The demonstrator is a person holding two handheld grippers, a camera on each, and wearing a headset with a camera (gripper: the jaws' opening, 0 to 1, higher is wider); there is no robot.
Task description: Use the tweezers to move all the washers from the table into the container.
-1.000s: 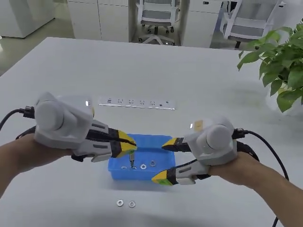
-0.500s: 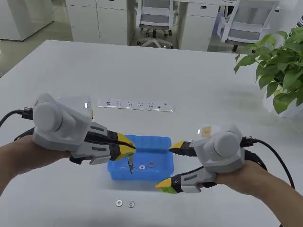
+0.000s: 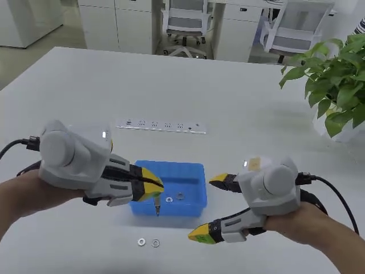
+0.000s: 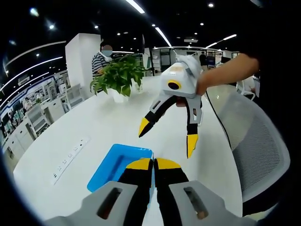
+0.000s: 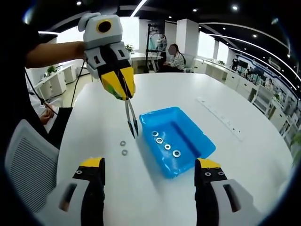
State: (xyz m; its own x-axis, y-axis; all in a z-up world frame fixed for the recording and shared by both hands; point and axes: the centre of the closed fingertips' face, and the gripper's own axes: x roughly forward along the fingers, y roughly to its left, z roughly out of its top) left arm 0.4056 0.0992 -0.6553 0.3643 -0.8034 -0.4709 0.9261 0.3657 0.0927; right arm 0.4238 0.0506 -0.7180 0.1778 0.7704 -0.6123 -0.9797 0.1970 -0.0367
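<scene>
A blue container [image 3: 191, 174] sits on the white table and holds several washers [image 5: 167, 147]. Two washers [image 3: 148, 242] lie on the table just in front of it, also seen as a pair of washers [image 5: 123, 147] in the right gripper view. My left gripper [image 3: 155, 184] is shut on the tweezers [image 3: 157, 204], which hang down with their tips over the container's near rim. In the right gripper view the tweezers [image 5: 131, 120] end just above the table, between the container [image 5: 188, 136] and the loose washers. My right gripper [image 3: 211, 208] stands open to the right of the container, holding nothing.
A white power strip [image 3: 162, 125] lies beyond the container. A potted plant [image 3: 336, 74] stands at the table's far right, and office chairs [image 3: 185, 25] stand behind the table. The table edge is close in front of the loose washers.
The tweezers have come up out of the container and back toward its near rim. My right gripper has drawn away from the container, to the right and nearer to me.
</scene>
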